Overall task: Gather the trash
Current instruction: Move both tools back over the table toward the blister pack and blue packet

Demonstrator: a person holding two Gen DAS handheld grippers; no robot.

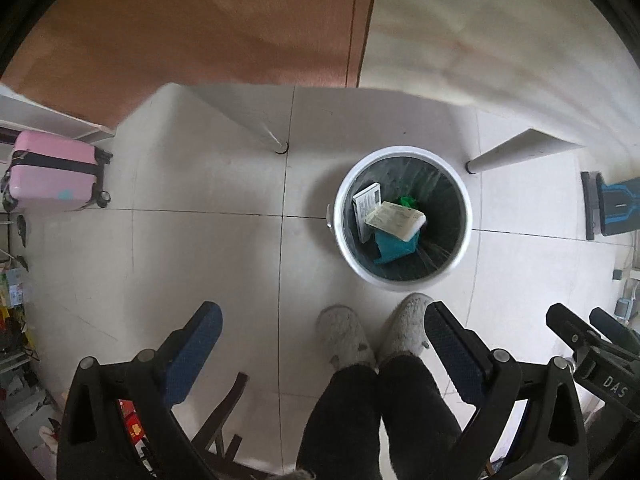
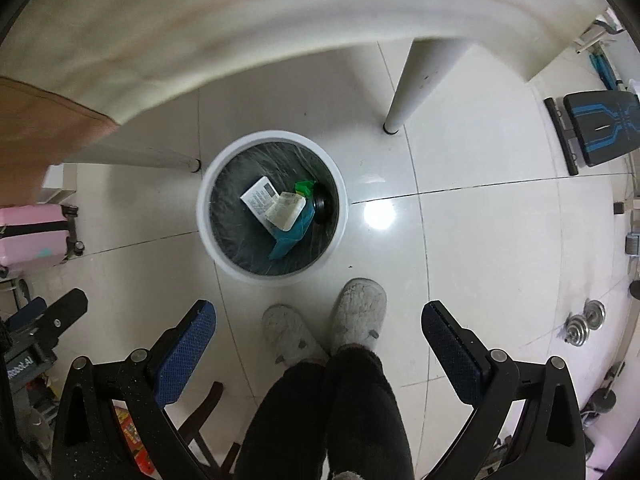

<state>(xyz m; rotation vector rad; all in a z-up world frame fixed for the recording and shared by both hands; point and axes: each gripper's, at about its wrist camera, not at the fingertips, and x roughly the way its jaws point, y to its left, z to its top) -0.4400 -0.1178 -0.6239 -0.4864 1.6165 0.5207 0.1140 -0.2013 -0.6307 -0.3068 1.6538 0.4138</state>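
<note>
Both grippers point straight down at the tiled floor, each with its blue-padded jaws spread wide and nothing between them: the left gripper and the right gripper hang above the person's grey fuzzy slippers. Just ahead of the toes stands the white trash bin, lined with a dark bag. Inside it lie a white printed box, a cream printed packet resting over a teal box, and a scrap of green. The bin sits between two white table legs. A pink suitcase stands well apart at the left, a blue-and-black bench at the right.
</note>
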